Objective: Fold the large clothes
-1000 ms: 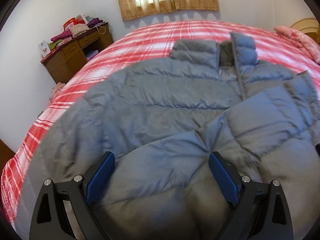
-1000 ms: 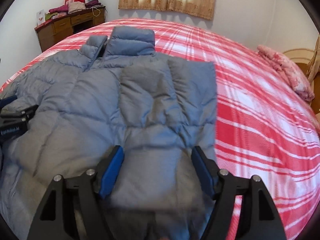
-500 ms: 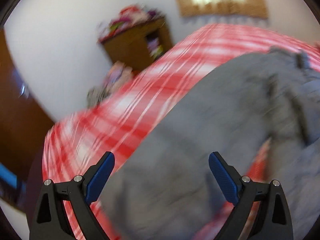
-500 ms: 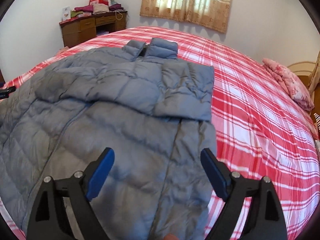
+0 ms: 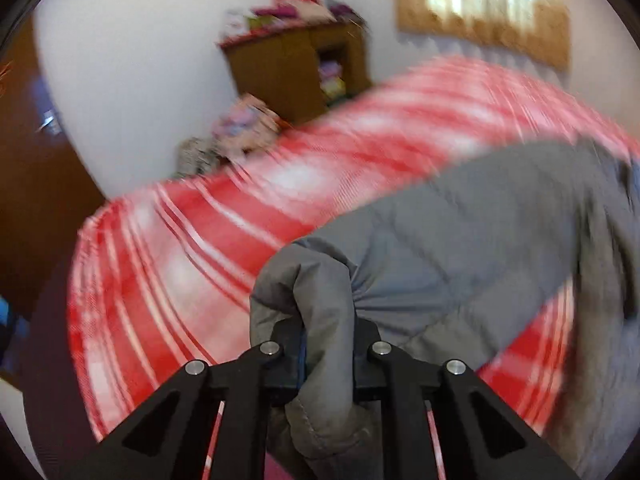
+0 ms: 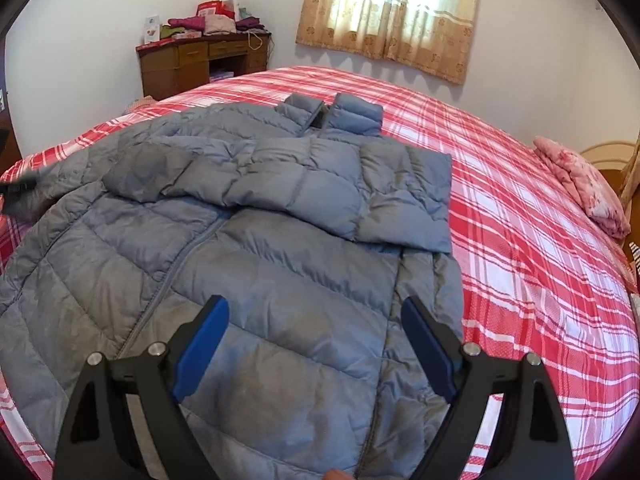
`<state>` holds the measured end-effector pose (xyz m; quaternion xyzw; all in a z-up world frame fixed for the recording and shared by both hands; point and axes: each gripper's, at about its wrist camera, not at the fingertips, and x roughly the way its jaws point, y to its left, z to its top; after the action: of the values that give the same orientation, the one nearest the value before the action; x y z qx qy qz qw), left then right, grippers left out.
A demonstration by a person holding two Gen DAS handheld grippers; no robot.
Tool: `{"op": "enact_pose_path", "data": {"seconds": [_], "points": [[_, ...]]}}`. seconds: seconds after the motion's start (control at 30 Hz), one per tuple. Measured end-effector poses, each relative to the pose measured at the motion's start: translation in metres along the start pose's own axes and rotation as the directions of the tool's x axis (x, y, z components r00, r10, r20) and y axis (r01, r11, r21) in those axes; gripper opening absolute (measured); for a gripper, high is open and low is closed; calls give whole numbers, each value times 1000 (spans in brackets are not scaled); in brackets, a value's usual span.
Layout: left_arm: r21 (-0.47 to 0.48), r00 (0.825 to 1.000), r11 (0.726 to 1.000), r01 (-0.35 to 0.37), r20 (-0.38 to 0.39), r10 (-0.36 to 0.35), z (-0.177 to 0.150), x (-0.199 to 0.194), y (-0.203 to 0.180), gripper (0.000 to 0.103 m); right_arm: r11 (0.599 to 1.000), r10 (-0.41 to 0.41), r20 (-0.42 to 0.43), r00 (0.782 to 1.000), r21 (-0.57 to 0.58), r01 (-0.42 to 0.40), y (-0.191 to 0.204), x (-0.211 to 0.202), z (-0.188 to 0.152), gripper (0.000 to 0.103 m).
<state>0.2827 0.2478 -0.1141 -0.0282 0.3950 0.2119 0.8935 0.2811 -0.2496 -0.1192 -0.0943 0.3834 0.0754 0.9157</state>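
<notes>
One sleeve: right one already folded across the jacket [image 6: 248, 248] chest, mid-frame on the bed [image 6: 520, 208].
Left gripper [image 5: 328, 356]: was open a second ago — now I've clamped it on the left cuff [image 5: 316, 292], lower centre.
Right gripper [image 6: 316, 344]: fingers apart, holding nothing, hovering over the hem.
Next: second sleeve fold, likely.

Right tool [image 6: 314, 346], lower centre of frame: blue pads [image 6: 202, 346] spread wide, nothing between them. Grey puffer jacket [image 6: 248, 248] lies flat on red plaid bed [image 6: 540, 260], one sleeve folded across chest. Wooden dresser [image 6: 200, 62] upper left; pink pillow [image 6: 580, 184] right edge.
</notes>
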Motion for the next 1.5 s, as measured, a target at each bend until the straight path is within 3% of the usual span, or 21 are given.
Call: {"op": "enact_pose_path", "data": {"seconds": [0.07, 0.17, 0.33, 0.5, 0.63, 0.73, 0.8, 0.83, 0.87, 0.9, 0.93, 0.97, 1.03, 1.07, 1.2, 1.27, 1.43, 1.5], "points": [[-6, 998, 1000, -20, 67, 20, 28, -16, 3, 12, 1000, -1, -2, 1000, 17, 1, -4, 0, -2, 90], [74, 982, 996, -51, 185, 37, 58, -46, -24, 12, 999, -9, -8, 1000, 46, 10, -13, 5, -4, 90], [166, 954, 985, 48, 285, -95, 78, -95, -88, 12, 991, -6, -8, 1000, 131, 7, -32, 9, -4, 90], [279, 915, 941, 192, 296, -274, 71, -121, -176, 12, 986, -8, -2, 1000, 169, 9, -47, 6, -4, 90], [368, 868, 880, 300, 278, -412, 52, -134, -252, 12, 984, -10, -4, 1000, 179, 10, -57, 4, -7, 90], [418, 846, 847, 329, 267, -461, 38, -142, -294, 13, 983, -12, -15, 1000, 184, 15, -65, 7, -10, 90], [454, 843, 828, 330, 253, -474, 28, -143, -324, 20, 982, -9, -30, 1000, 189, 15, -70, 10, -12, 90], [465, 852, 827, 316, 245, -463, 22, -144, -336, 24, 982, -7, -40, 999, 186, 14, -73, 12, -13, 90], [472, 859, 829, 300, 245, -450, 18, -145, -345, 38, 984, -8, -51, 999, 179, 17, -75, 13, -13, 90], [463, 866, 844, 270, 267, -423, 14, -145, -353, 65, 985, -12, -63, 998, 169, 23, -76, 14, -13, 90], [457, 865, 851, 259, 282, -415, 10, -148, -354, 77, 987, -16, -72, 997, 159, 28, -77, 14, -13, 90], [452, 853, 853, 260, 306, -422, 8, -151, -354, 83, 989, -24, -81, 996, 145, 36, -79, 13, -11, 90], [447, 837, 855, 262, 336, -432, 4, -158, -353, 84, 990, -32, -93, 995, 131, 44, -84, 9, -9, 90], [456, 830, 843, 286, 321, -455, 4, -159, -351, 88, 991, -36, -100, 994, 124, 49, -87, 6, -6, 90], [457, 835, 841, 290, 308, -456, 7, -156, -339, 89, 993, -49, -116, 992, 101, 61, -94, -4, 13, 91], [440, 831, 844, 305, 310, -462, 11, -155, -325, 89, 993, -33, -109, 993, 106, 44, -95, -9, 25, 96], [355, 836, 877, 324, 326, -441, 27, -139, -272, 89, 996, 5, -96, 995, 89, 3, -81, -14, 58, 97], [327, 847, 892, 312, 330, -417, 31, -130, -259, 89, 995, 46, -92, 995, 91, -38, -74, -13, 72, 97]]}}
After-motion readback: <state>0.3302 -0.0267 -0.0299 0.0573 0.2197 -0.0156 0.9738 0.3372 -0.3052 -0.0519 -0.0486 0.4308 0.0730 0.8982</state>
